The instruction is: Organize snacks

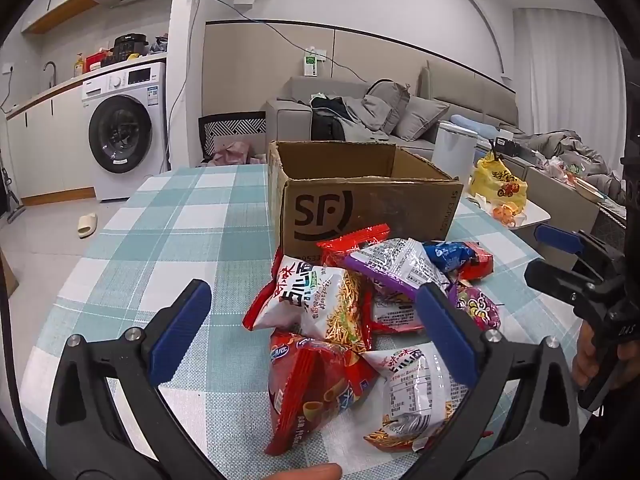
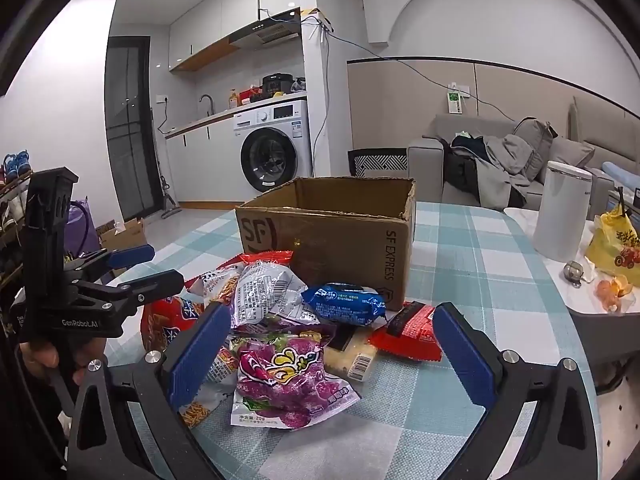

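- We see the cardboard box standing on the desk.
- The heap of snack packets lies just in front of the box.
- To the box's right stands a canister.
- Behind the box we see the sofa.

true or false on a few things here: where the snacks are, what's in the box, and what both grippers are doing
1. The snack packets lie piled on the checked tablecloth in front of the cardboard box. True.
2. The left gripper is clamped on a red packet. False: its fingers stand wide apart, holding nothing.
3. The box's top is open. True.
4. The right gripper holds the purple packet. False: it is open, and the packet lies on the table between its fingers.
5. The blue packet sits inside the box. False: it lies outside, against the box's front.
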